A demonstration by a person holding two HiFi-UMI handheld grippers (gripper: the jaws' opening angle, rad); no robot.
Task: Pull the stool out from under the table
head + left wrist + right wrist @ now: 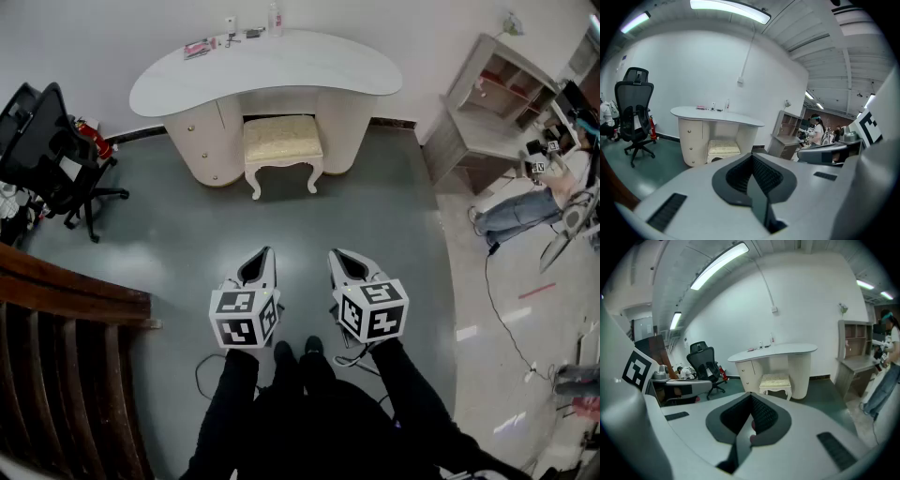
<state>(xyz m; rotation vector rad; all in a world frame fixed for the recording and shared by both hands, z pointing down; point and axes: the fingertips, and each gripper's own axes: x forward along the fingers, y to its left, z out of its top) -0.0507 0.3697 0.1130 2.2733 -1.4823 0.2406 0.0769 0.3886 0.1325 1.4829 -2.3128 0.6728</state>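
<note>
Head view: the stool [281, 141] stands at the far centre, its seat partly in the kneehole under the surface [262, 70], legs on the floor. The left tool [264, 253] and right tool [336, 253] are side by side, near, well apart from the stool. Task not yet begun.

Left gripper view: jaws together, nothing between them; stool ahead, beyond them.

Right gripper view: jaws together, empty; stool ahead.

Risks (judgement): closed jaws cannot take the seat frame until opened. A skewed pull could knock a stool leg against the pedestals and jolt the bottle [275, 19] on the surface. The cable [202, 370] by the feet could snag a step.

Writing: none legible; only square markers on the tool cubes.
</note>
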